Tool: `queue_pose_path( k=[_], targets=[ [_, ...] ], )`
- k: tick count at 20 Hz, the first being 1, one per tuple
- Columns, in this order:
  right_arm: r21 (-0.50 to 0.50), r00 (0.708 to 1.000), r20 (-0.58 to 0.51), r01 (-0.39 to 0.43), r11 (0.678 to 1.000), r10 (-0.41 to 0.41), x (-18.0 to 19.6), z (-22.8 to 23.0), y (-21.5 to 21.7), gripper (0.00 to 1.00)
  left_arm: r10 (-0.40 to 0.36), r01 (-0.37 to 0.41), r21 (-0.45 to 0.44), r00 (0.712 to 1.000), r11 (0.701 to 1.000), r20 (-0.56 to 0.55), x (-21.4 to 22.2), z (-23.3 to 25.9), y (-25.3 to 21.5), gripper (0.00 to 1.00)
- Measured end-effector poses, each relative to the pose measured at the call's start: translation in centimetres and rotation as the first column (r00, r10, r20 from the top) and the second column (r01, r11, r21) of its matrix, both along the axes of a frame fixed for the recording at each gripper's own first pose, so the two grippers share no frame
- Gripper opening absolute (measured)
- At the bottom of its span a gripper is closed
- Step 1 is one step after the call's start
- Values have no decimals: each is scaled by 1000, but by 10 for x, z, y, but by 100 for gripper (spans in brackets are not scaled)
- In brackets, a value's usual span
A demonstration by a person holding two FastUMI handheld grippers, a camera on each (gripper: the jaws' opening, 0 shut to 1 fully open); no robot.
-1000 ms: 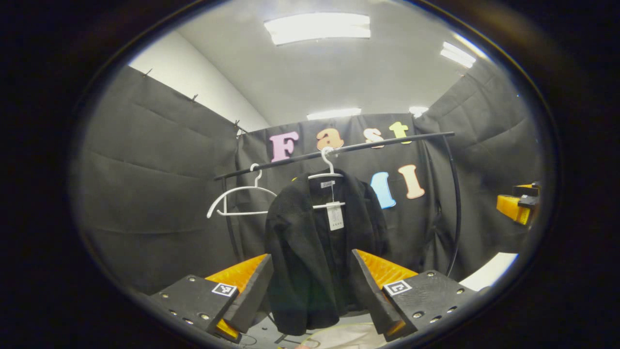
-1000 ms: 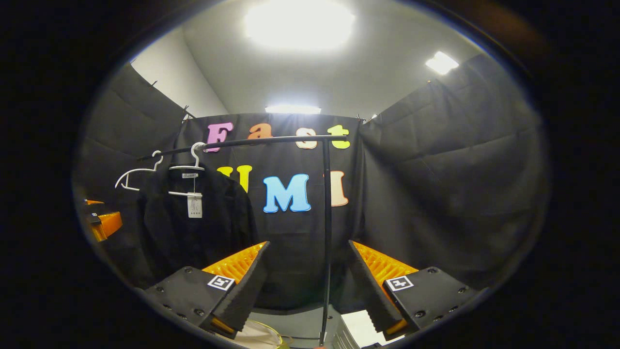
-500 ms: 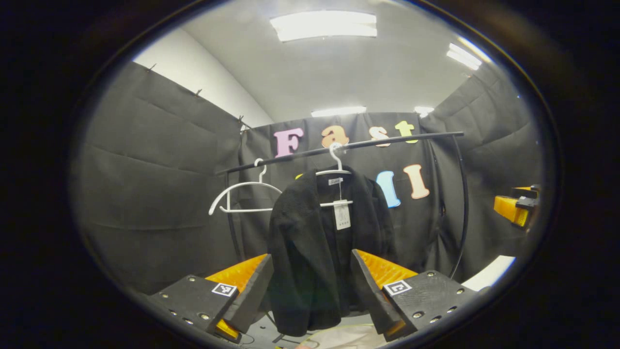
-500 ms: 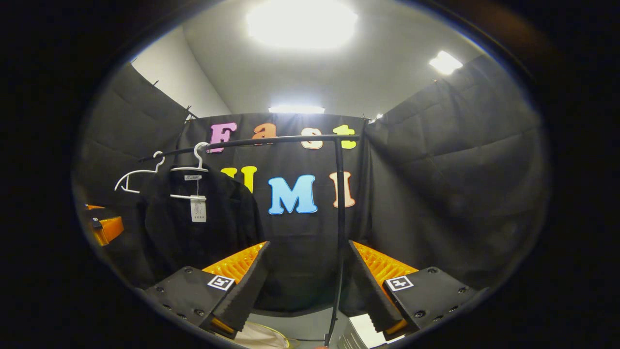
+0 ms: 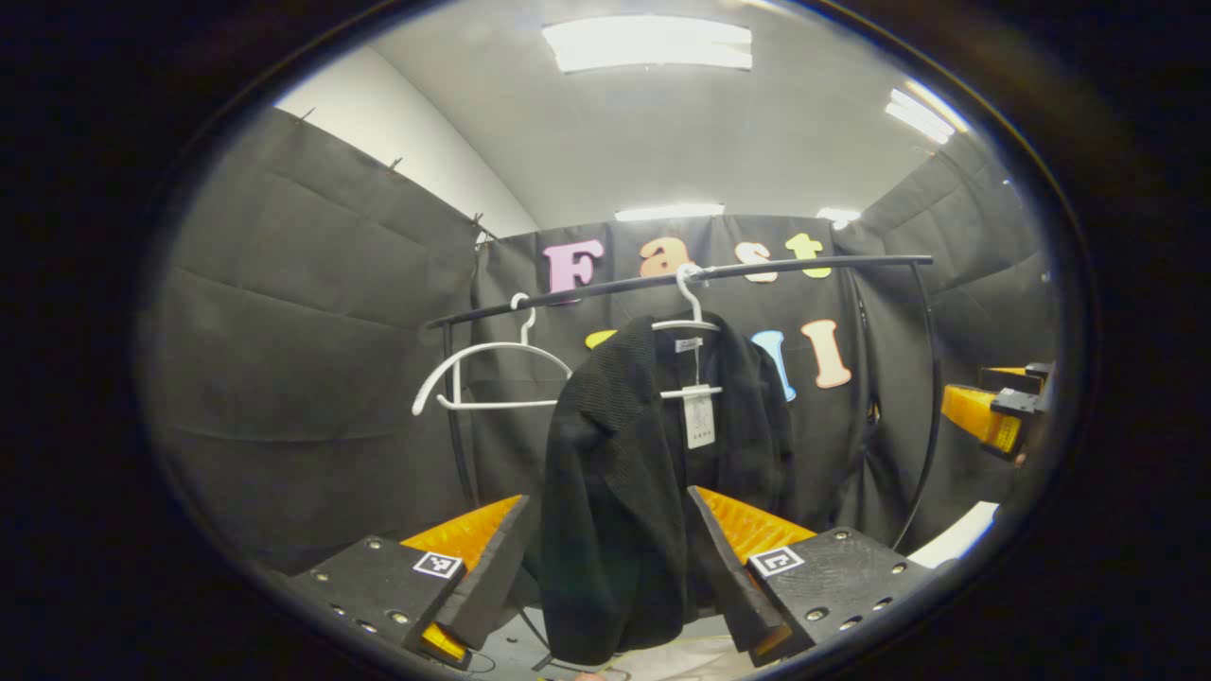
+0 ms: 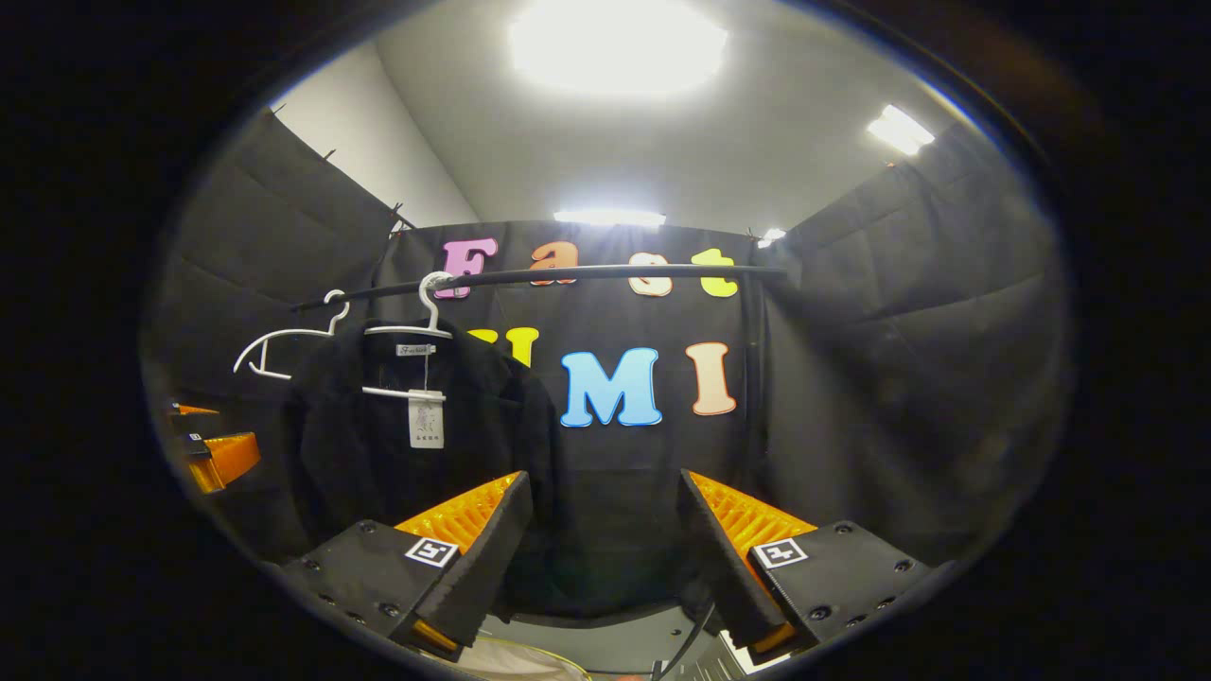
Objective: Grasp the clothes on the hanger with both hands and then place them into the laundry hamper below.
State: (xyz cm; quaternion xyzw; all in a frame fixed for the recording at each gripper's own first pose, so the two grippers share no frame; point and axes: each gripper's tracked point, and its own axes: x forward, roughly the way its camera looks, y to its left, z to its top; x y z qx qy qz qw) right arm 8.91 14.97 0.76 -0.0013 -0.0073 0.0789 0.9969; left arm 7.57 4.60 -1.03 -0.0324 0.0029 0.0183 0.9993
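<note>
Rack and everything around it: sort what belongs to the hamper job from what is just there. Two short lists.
Part of the job:
black jacket on its white hanger
left gripper, open
right gripper, open
pale hamper rim at the bottom edge, probably

Just there:
empty white hanger
black clothes rail
paper tag on the jacket

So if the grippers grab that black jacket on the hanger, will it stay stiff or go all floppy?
Probably floppy: the black jacket hangs in soft folds and sags off the white hanger. It looks thick and textured, so likely grippy, not slippery. The hanger only hooks over the rail, so it may swing or lift off when tugged.
</note>
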Motion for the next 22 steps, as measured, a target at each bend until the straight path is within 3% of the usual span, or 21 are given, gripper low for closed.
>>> queue_pose_path(
  k=[7, 13, 22],
  targets=[
    [8, 984, 20, -179, 984, 179, 48, -1, 61, 97, 54, -54, 1, 998, 999, -15, 42, -4, -19, 94],
    [44, 960, 35, -278, 959, 277, 91, 2, 88, 98, 65, -64, 32, 998, 997, -20, 78, 0, -42, 94],
    [66, 905, 26, -425, 903, 425, 142, -8, 135, 98, 127, -124, 39, 989, 992, -81, 132, -23, -57, 94]
  ],
)
